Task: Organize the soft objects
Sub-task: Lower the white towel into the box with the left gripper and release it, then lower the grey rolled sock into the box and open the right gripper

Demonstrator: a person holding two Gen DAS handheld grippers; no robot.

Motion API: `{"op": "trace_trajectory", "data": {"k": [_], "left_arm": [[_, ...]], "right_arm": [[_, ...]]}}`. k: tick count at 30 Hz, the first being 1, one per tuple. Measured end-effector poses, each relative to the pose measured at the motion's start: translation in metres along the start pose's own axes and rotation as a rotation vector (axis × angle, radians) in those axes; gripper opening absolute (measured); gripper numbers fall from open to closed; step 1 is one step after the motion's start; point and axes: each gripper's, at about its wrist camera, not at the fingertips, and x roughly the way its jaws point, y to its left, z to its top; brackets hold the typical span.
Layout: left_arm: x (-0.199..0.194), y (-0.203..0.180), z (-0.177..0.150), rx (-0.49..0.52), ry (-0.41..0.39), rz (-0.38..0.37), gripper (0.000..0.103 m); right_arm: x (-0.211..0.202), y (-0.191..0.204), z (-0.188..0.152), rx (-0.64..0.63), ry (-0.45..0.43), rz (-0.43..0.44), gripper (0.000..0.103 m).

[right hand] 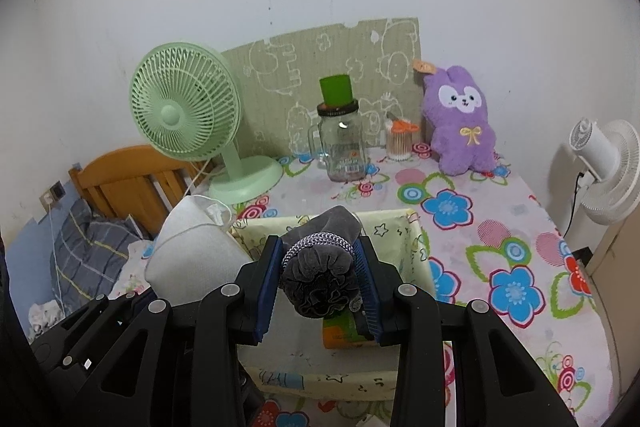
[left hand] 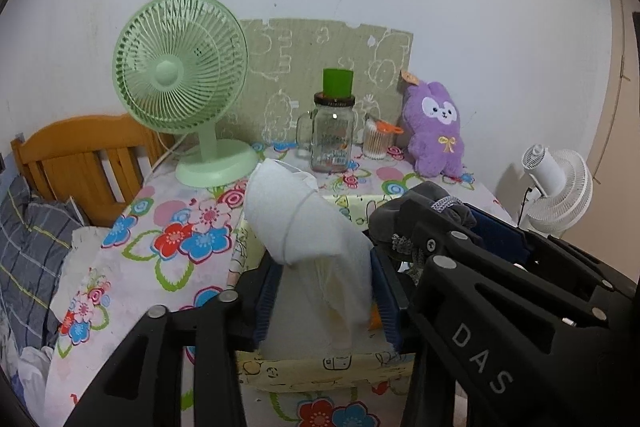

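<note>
Two grippers hover over a pale yellow fabric storage box on the floral-print tablecloth. Left gripper has a white rolled cloth bundle between its blue pads; whether they press on it can't be told. Right gripper is clamped on a grey velvet rolled cloth with a silver-purple band. Both bundles sit above the box. Purple plush bunny, green desk fan, and glass handled jar with green cap stand at the back.
</note>
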Motion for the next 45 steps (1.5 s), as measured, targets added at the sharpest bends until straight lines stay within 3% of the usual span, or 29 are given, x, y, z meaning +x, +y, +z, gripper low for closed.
{"op": "trace_trajectory", "data": {"k": [4,9,26,28,30,45], "left_arm": [[0.005,0.001,-0.002,0.001,0.023,-0.002,0.067],[0.011,0.003,-0.003,0.000,0.045,-0.008,0.080],[0.031,0.015,0.004,-0.010,0.108,0.060,0.082],[0.033,0.015,0.004,-0.012,0.113,0.062,0.082],[0.035,0.015,0.004,-0.013,0.116,0.061,0.082],[0.035,0.009,0.006,-0.014,0.120,0.028,0.088]], "right_arm": [[0.007,0.001,-0.003,-0.006,0.010,-0.001,0.040],[0.015,0.002,-0.004,-0.013,0.020,-0.001,0.040],[0.046,0.008,0.004,-0.036,0.065,0.052,0.043],[0.049,0.008,0.004,-0.040,0.073,0.053,0.049],[0.050,0.008,0.004,-0.042,0.072,0.055,0.068],[0.042,0.001,0.005,-0.042,0.077,0.031,0.096]]}}
